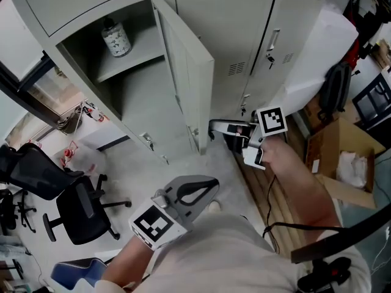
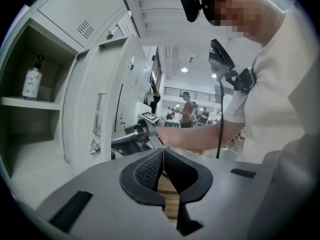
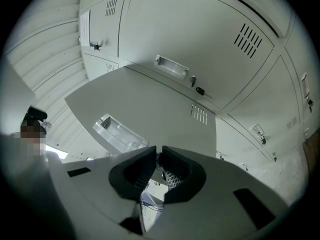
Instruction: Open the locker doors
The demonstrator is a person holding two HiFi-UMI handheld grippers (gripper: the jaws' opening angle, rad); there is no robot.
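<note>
- The bank of grey lockers [image 1: 244, 35] filled the top of the head view. Only the right gripper view showed the upper doors' vent slots [image 3: 248, 40] and recessed handles.
- One locker door [image 1: 189, 72] stood swung out at upper centre of the head view. In the right gripper view its outer face [image 3: 150, 109] spread across the middle, with a clear handle [image 3: 117, 132].
- A black office chair [image 1: 79, 209] at lower left and a cardboard box [image 1: 342, 145] at right showed in the head view alone.
- The right arm reached forward, and the right gripper [image 1: 214, 127] pointed left, just beside the open door's free edge.
- In its own view its jaws [image 3: 157, 149] were drawn to a thin slit, and whether the edge sat between them was unclear.
- The left gripper [image 1: 204, 185] was held low at bottom centre, well apart from the door. Its jaws [image 2: 163, 151] were pressed together on nothing.
- A bottle [image 1: 116, 38] stood on the open compartment's shelf, at the far left of the left gripper view [image 2: 31, 84], its label unreadable.
- Both marker cubes [image 1: 272, 119] bore black-and-white squares and no text.
</note>
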